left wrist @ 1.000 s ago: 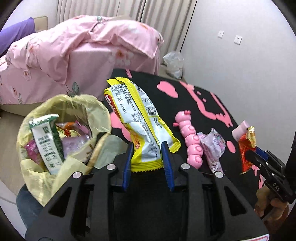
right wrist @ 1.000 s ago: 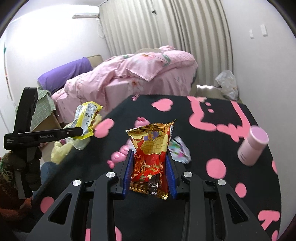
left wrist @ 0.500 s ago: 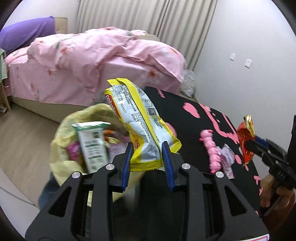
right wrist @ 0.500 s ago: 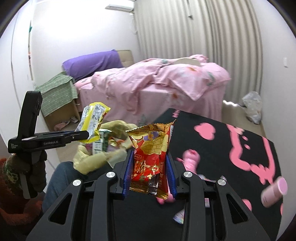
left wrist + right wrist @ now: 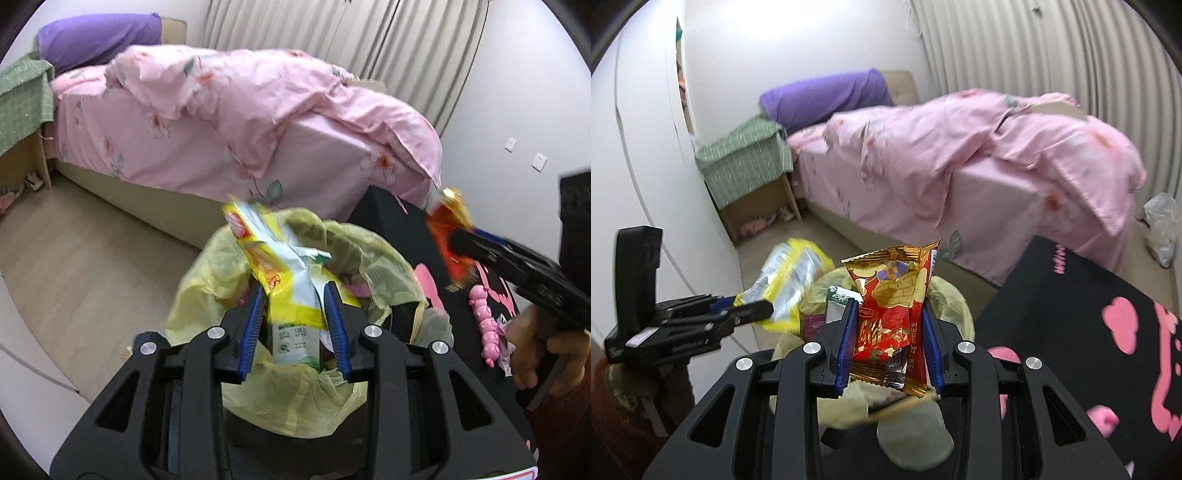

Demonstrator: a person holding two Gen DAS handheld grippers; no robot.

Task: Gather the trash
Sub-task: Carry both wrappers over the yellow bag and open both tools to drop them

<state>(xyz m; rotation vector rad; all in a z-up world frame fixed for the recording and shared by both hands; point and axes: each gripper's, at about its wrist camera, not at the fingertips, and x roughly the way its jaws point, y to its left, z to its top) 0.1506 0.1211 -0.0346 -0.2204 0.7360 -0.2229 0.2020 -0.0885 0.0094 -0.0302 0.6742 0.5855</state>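
Wrappers over the yellow bin bag (image 5: 334, 236): left gripper (image 5: 295, 321) pinches the yellow-and-white packet (image 5: 291, 291), right gripper (image 5: 891, 341) clamps the red-and-gold one (image 5: 892, 314).

Both wrist cameras look steeply down, close over the yellow trash bag (image 5: 384, 258), sharing the pink bed (image 5: 960, 166).

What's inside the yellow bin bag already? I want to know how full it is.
In the yellow bin bag: a green-and-white carton and bits of pink wrapper. The yellow snack packet covers the rest.
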